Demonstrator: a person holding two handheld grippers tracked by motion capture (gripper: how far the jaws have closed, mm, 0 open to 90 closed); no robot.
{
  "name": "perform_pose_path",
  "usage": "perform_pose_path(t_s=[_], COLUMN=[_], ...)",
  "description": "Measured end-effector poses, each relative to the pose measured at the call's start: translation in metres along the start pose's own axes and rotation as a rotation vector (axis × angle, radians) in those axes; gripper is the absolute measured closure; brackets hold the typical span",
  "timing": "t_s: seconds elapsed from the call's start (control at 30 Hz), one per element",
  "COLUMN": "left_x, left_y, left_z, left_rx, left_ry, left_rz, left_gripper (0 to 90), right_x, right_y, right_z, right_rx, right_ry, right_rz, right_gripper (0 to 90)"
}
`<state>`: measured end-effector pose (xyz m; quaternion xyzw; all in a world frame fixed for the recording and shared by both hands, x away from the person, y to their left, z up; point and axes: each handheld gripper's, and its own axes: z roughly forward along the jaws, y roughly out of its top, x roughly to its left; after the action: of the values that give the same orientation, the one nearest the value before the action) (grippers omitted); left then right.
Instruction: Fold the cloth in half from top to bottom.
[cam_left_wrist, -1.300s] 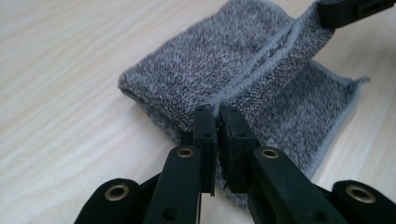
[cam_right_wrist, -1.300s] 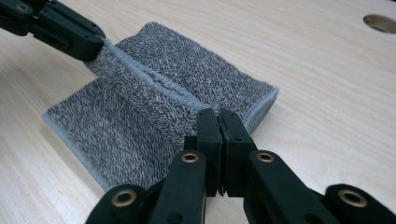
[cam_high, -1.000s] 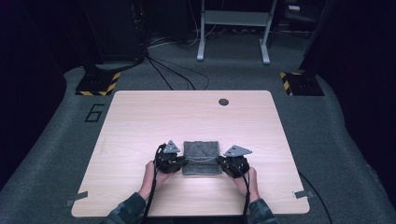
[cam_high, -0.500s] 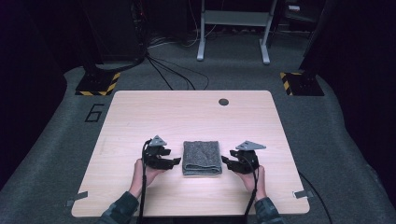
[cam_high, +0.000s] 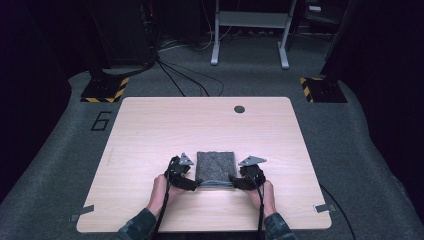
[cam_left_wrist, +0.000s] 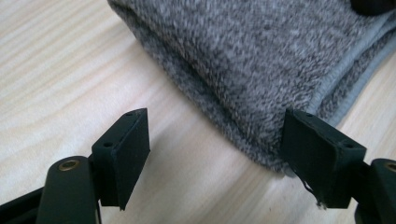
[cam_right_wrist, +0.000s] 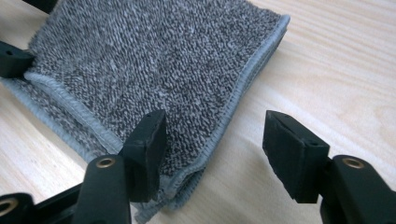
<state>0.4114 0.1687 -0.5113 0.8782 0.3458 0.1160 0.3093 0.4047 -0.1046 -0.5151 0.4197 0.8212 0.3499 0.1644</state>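
At my remote station I see the pale wooden table (cam_high: 150, 130) under both tools, its round grommet hole (cam_high: 239, 109) well beyond them toward the far edge. Between the two grippers, on the near half of the tabletop, lies the folded grey towel (cam_high: 216, 167), flat and square, its stitched hems stacked along the side nearest the hands.

The left gripper (cam_high: 189, 181) sits just beside the towel's near left corner, held by the person's left hand (cam_high: 160, 192). In the left gripper view its jaws have just been opening and stand wide apart: one pad is over bare wood, the other is at the towel's folded edge (cam_left_wrist: 261, 79), and I cannot tell whether it brushes the pile. Nothing is clamped; the tool is released.

The right gripper (cam_high: 239, 181), in the right hand (cam_high: 265, 195), sits at the towel's near right corner. Its jaws have likewise just been opening. In the right gripper view one pad rests over the towel's top layer (cam_right_wrist: 154, 70) near the hemmed corner, the other over bare table beside it, with the corner's edge in the gap between them. The pads do not squeeze the cloth: released too.
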Motion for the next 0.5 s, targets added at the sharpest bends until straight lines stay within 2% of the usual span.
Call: perform_pose_path(t_s=[0.03,0.07,0.1,0.13,0.17,0.2,0.23,0.27,0.33,0.4,0.43,0.5], left_x=[-0.001,-0.002,-0.001,-0.002,-0.002,-0.002,-0.003,-0.003,-0.002,-0.001,0.0,0.002], left_y=[-0.001,-0.003,-0.003,-0.004,-0.005,-0.005,-0.005,-0.006,-0.006,-0.007,-0.007,-0.008], left_z=[0.001,0.0,-0.001,-0.001,-0.001,-0.001,-0.001,-0.001,-0.001,-0.002,-0.004,-0.01], left_rx=[0.001,-0.005,0.001,-0.003,-0.004,-0.005,-0.013,-0.011,-0.022,-0.029,-0.051,-0.081], left_ry=[-0.002,0.005,0.005,0.009,0.01,0.012,0.015,0.017,0.013,0.01,0.013,0.006], left_rz=[0.002,0.005,0.01,0.006,0.006,0.007,0.005,0.007,0.0,-0.014,-0.026,-0.04], left_gripper=[23.3,23.2,23.3,23.2,23.3,23.2,23.2,23.3,23.1,22.5,21.8,18.7], right_x=[0.002,0.002,0.005,0.003,0.005,0.004,0.004,0.005,0.005,0.003,0.001,-0.001], right_y=[-0.001,-0.002,-0.004,-0.005,-0.006,-0.007,-0.008,-0.008,-0.008,-0.007,-0.007,-0.006], right_z=[0.0,0.0,0.0,0.0,0.0,0.0,-0.001,0.0,0.0,-0.001,-0.001,-0.006], right_rx=[-0.001,0.003,-0.003,-0.009,-0.009,-0.014,-0.015,-0.02,-0.022,-0.017,-0.022,-0.045], right_ry=[-0.01,-0.011,-0.021,-0.019,-0.023,-0.023,-0.024,-0.025,-0.026,-0.012,-0.008,0.005], right_rz=[0.011,-0.009,-0.003,-0.032,-0.019,-0.043,-0.043,-0.023,-0.027,-0.019,-0.025,-0.002], right_gripper=[38.8,38.6,38.3,38.3,38.2,38.2,38.1,37.6,36.0,29.2,26.8,22.0])
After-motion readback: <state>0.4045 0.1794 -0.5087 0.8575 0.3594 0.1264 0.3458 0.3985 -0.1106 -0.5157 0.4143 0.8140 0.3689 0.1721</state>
